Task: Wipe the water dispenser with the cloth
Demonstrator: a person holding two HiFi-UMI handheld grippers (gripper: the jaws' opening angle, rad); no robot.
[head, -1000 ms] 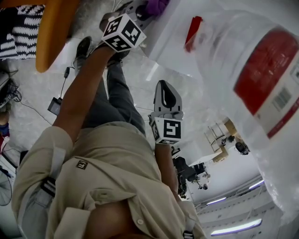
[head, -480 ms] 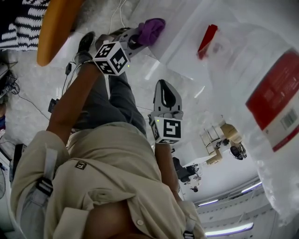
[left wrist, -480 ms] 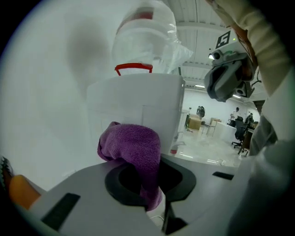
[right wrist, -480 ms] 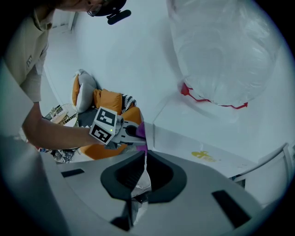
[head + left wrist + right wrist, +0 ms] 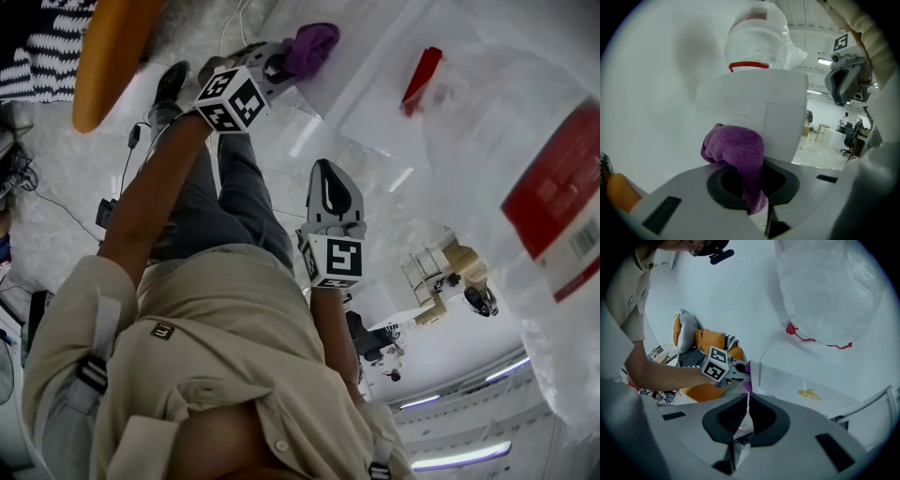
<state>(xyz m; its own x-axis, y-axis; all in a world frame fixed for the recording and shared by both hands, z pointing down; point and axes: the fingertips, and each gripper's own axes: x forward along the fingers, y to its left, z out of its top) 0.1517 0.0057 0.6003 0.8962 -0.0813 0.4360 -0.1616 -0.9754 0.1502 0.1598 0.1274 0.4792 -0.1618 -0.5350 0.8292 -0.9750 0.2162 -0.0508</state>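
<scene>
Head view steeply down, left gripper view nearest shared water dispenser (image 5: 754, 103), right gripper view farther back

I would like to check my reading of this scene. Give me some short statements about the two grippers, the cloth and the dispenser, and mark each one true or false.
1. The left gripper grips a purple cloth. True.
2. The right gripper also grips the cloth. False: its jaws are shut on nothing, apart from the cloth.
3. The cloth lies against the white water dispenser. True.
4. The bottle on the dispenser has a blue label. False: the label is red.
</scene>
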